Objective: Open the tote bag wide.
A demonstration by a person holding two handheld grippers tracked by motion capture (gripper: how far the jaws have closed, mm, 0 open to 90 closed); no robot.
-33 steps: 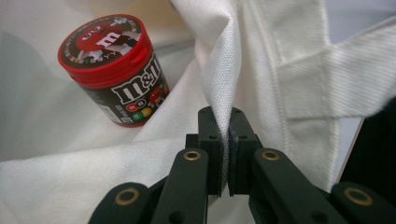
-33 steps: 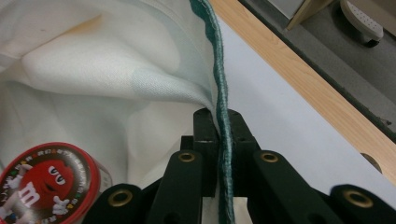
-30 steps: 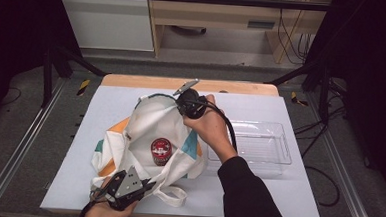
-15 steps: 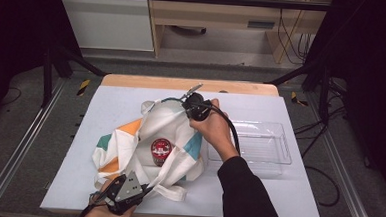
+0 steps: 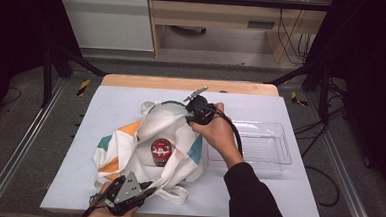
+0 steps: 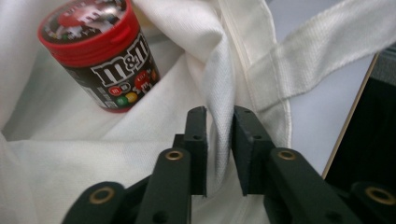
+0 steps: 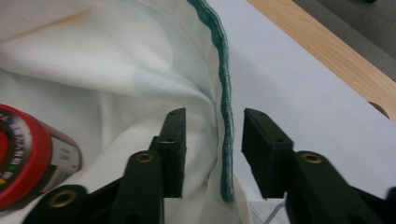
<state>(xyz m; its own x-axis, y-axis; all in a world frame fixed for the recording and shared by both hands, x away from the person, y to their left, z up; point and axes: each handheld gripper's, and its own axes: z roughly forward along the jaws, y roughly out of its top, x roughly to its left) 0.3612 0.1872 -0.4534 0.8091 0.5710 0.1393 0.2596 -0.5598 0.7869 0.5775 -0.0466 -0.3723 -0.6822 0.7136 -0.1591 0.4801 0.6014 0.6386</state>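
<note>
Woven cream cloth bag [image 5: 172,132], crumpled around cylindrical red-lidded candy tub [image 5: 161,150].

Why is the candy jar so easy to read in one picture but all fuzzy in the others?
In the left gripper view the candy jar is sharp, its lettering readable, with glare on the lid; the jaws at the bottom are soft. In the right gripper view the jar sits blurred at the left edge. In the high view it is too small to read, and the room around the table is dark.
</note>
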